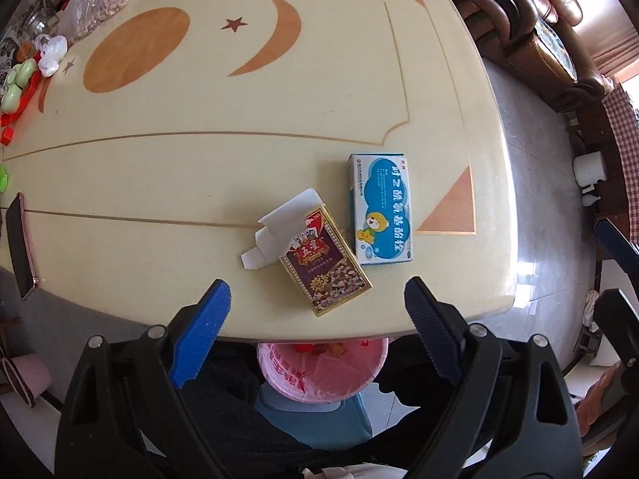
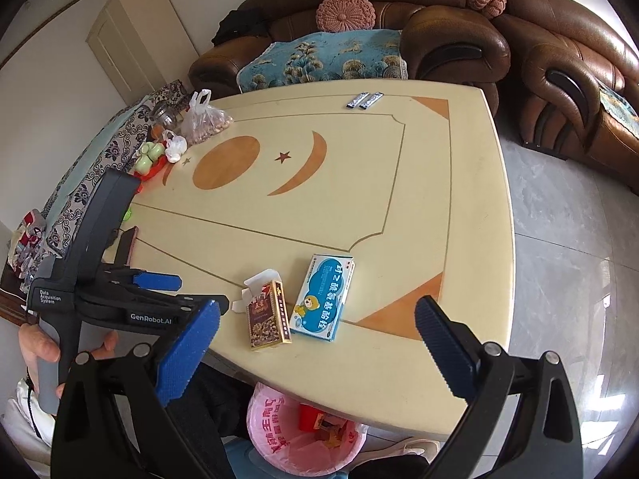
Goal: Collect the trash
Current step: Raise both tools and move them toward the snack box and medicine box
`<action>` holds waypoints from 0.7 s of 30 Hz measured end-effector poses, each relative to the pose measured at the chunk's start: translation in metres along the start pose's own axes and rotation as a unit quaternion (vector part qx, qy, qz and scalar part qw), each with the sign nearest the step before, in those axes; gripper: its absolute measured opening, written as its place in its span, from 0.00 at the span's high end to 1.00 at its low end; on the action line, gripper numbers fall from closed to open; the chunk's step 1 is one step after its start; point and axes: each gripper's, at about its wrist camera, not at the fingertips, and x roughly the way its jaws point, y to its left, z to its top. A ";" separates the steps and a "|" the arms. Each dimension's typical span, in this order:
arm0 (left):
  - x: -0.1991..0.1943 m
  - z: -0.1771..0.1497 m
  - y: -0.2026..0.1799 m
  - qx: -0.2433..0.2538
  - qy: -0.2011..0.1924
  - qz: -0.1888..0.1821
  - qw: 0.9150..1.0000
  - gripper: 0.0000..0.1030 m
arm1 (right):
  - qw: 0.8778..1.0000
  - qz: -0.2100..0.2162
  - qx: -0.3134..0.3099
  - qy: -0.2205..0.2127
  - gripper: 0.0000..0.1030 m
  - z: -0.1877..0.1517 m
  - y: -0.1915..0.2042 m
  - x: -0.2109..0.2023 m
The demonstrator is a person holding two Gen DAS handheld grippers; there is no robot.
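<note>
Two small cardboard boxes lie flat, side by side, near the front edge of a cream table point(image 1: 199, 167). The red box point(image 1: 323, 263), glossy maroon with gold trim and a picture of nuts, has its white end flaps torn open and splayed toward the left. Just to its right, close but apart, lies the blue box point(image 1: 379, 209), rectangular and closed, printed with a cartoon bear on a blue cloud.

In the left wrist view, the left gripper point(image 1: 317, 303) hovers above the table's front edge with its jaws spread wide and nothing between them. The red box sits just ahead of it, between the two ribbed blue pads; the blue box lies ahead and slightly right.

In the right wrist view, the right gripper point(image 2: 317, 331) is likewise wide apart and empty, held above the front edge. Both boxes lie ahead of it, between its pads. The left gripper shows at the left of that view, held in a hand point(image 2: 38, 349).

Under the front edge stands a bin point(image 2: 303, 435), round, lined with a thin pink plastic bag, with red and orange scraps inside.

The tabletop is smooth and glossy, inlaid with an orange oval, crescent, star and triangles. Two small silver sachets point(image 2: 365, 100) lie at its far edge.
</note>
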 end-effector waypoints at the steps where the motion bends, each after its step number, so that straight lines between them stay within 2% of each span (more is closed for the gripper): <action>1: 0.005 0.002 0.001 -0.005 0.001 0.003 1.000 0.16 | 1.000 -0.001 0.001 0.006 0.07 0.002 -0.001 0.009; 12: 0.060 0.012 0.016 -0.062 0.030 0.007 0.998 0.16 | 0.995 -0.009 0.021 0.098 0.07 0.017 -0.011 0.120; 21: 0.093 0.016 0.024 -0.094 0.053 -0.010 0.994 0.16 | 0.989 -0.013 0.042 0.144 0.07 0.018 -0.013 0.184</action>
